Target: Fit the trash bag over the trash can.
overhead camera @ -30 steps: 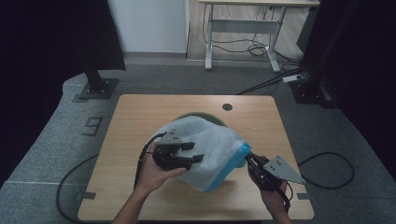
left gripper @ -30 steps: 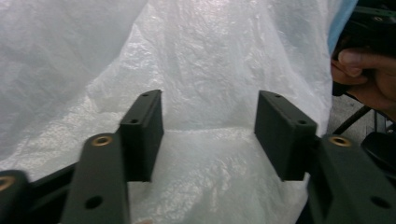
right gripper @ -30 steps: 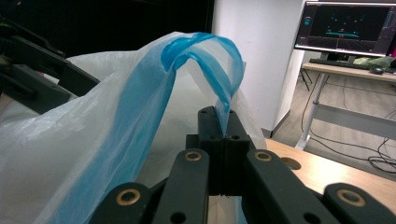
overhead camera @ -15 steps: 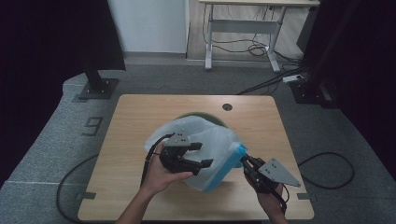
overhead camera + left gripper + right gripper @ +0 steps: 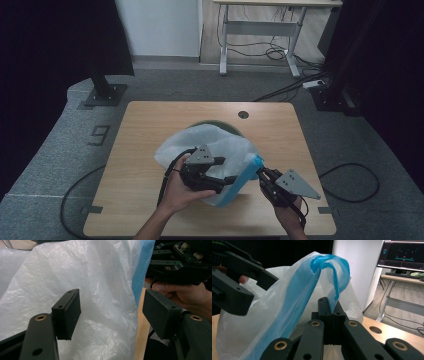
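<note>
Jaws of right gripper (image 5: 329,312) pressed together on the blue rim (image 5: 329,267) of the plastic bag (image 5: 210,150), pinning that edge, probably so the mouth can be worked open. Jaws of left gripper (image 5: 111,315) wide apart, just opened further, bag film lying between the pads (image 5: 68,312) but not pinched; likely set for a fresh bite. Bag thin, white, translucent, crinkled, blue-banded at its rim, draped over a green bowl (image 5: 220,125) beyond both jaw pairs.
</note>
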The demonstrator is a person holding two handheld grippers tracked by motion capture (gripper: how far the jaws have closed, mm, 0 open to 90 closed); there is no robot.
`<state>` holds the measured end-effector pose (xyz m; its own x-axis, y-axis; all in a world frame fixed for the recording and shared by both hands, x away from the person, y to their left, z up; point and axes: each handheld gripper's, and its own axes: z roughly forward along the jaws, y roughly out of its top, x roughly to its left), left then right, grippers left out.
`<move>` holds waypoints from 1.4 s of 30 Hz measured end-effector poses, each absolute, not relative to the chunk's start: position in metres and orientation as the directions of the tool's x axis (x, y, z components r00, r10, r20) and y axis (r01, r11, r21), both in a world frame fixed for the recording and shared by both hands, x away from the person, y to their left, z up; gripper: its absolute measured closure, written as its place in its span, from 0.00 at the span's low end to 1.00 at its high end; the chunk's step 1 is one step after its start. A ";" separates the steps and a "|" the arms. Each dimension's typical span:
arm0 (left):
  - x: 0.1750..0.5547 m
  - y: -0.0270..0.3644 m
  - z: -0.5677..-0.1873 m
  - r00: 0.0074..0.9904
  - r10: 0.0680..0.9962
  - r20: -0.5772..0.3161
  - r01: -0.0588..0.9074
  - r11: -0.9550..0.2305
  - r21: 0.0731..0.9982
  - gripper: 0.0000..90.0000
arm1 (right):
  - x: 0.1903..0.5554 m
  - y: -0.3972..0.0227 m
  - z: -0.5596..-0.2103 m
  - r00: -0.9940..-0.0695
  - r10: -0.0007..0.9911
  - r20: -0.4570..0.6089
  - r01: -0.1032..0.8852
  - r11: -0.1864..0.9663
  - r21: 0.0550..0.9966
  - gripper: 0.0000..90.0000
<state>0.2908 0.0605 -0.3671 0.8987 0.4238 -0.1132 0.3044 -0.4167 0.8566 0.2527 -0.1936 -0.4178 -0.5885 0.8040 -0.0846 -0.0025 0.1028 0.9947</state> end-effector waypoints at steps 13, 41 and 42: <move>0.298 0.060 -0.371 0.911 0.387 -0.140 0.313 -0.432 0.846 0.90 | 0.252 -0.195 -0.418 -0.585 0.807 -0.080 -0.003 0.097 0.995 0.98; 0.319 0.100 -0.351 0.863 0.447 -0.236 0.355 -0.204 0.912 1.00 | 0.252 -0.204 -0.424 -0.578 0.809 -0.108 -0.027 0.114 0.993 0.81; 0.320 0.100 -0.350 0.861 0.450 -0.238 0.356 -0.199 0.913 1.00 | 0.251 -0.205 -0.423 -0.578 0.810 -0.099 -0.028 0.102 0.994 0.75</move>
